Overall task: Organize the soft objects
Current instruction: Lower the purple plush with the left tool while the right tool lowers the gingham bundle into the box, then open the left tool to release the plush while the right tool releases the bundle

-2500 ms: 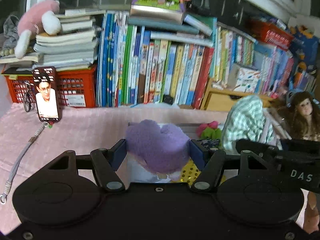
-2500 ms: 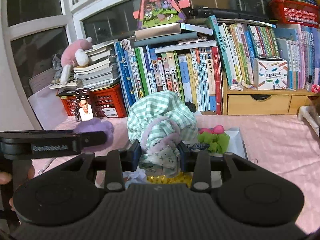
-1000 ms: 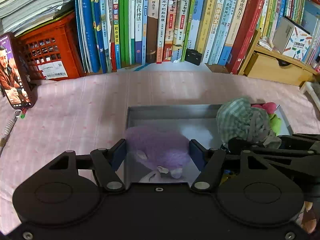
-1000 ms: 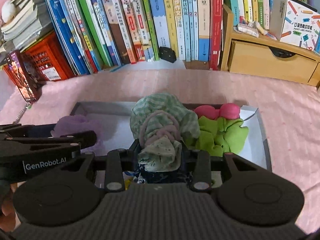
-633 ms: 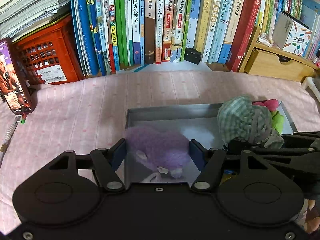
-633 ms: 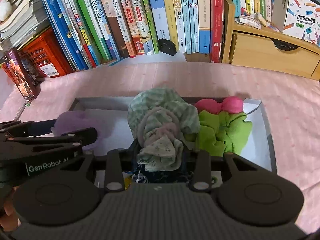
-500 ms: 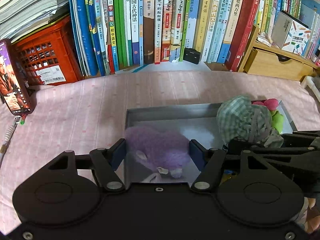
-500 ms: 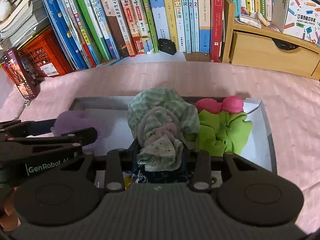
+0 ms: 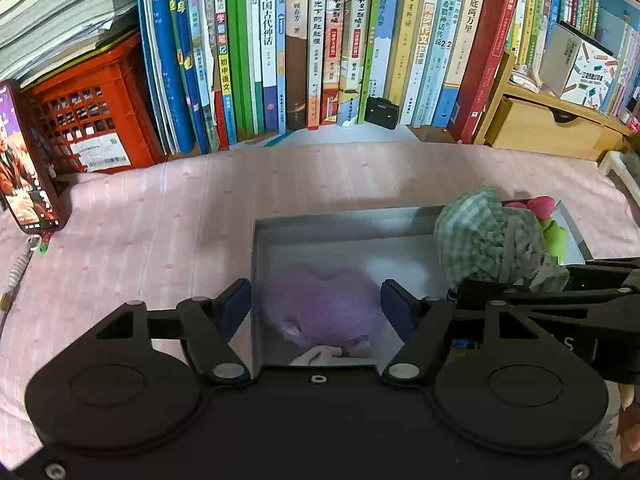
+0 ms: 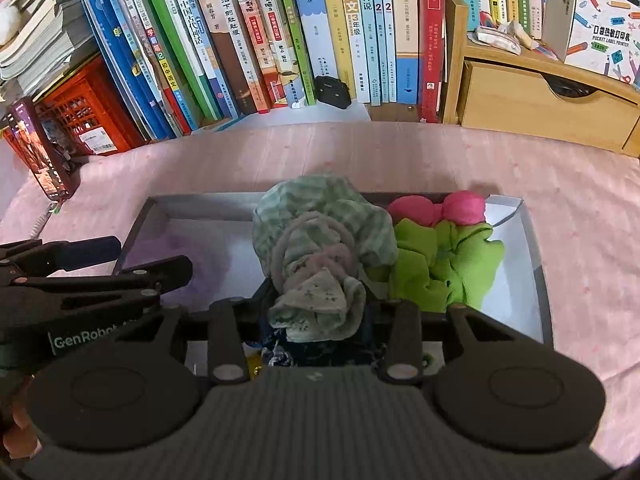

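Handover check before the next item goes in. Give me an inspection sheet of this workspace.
Surface: pink cloth, bare around the box.
Job's things: grey box holds purple plush, green checked bundle, green and pink scrunchies.
Clutter: phone propped at left.
Grippers: left hand-held gripper open around the plush, jaws just opening; right hand-held gripper jaws just opening, bundle between them, contact unclear.
Cables: coiled cord by the phone.
Surroundings: book row, red crate, wooden drawer unit.
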`<state>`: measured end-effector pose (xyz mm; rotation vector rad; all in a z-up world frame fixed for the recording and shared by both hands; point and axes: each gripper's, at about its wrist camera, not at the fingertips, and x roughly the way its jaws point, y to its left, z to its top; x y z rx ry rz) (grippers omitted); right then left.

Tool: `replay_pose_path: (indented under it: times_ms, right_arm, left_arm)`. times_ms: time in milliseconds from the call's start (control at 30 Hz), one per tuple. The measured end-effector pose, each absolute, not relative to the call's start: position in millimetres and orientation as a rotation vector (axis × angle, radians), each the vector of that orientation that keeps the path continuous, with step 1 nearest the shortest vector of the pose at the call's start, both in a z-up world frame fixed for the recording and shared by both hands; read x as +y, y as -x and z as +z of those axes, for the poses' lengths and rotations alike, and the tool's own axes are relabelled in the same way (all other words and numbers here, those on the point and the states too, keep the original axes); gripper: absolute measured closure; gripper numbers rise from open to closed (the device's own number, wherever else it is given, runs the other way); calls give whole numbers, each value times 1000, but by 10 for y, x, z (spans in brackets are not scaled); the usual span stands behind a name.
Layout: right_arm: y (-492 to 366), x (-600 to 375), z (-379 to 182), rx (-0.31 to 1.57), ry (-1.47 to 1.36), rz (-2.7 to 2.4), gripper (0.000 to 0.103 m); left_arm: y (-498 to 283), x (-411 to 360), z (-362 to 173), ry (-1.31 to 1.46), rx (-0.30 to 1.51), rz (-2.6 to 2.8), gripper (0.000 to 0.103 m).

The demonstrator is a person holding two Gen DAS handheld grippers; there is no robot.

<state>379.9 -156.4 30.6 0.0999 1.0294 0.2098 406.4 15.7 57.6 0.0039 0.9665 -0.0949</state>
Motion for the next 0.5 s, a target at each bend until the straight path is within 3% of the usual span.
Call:
replay_pose_path:
  times_ms: [500]
  right_arm:
    - [-3705,-1636,392,1009,-120,205,31]
  left_arm:
    - [-3970,233,690,35,951,-82,28]
